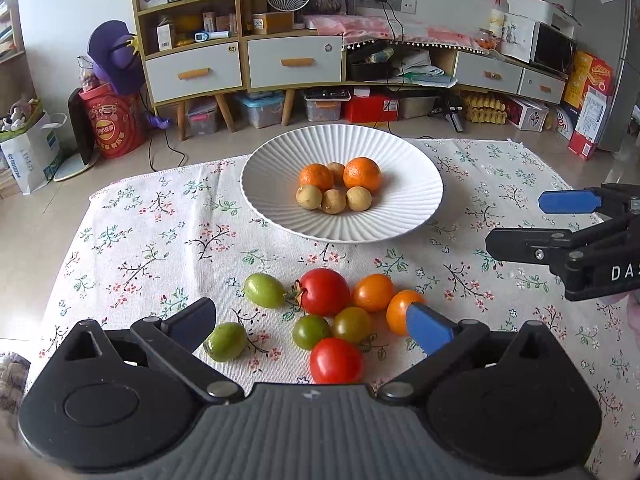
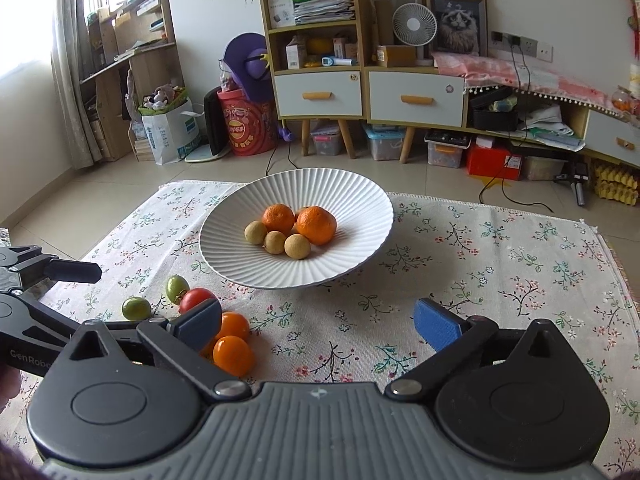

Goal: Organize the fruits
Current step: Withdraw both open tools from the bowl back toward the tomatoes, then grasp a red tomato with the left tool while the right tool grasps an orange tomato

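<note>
Sorting looks half done: the left gripper point(image 1: 310, 326), fingers spread and empty, frames the tomatoes point(image 1: 325, 292); next, close on one, lift toward the plate point(image 1: 280, 216) ahead. The right gripper point(image 2: 318, 322) waits, also spread.

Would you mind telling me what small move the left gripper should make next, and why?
Probably ease the left gripper forward and down over the front red tomato, then close. Its fingers stand open and empty around the loose tomatoes on the cloth, and that one lies nearest, between them. The white plate already holds oranges and longans.
</note>
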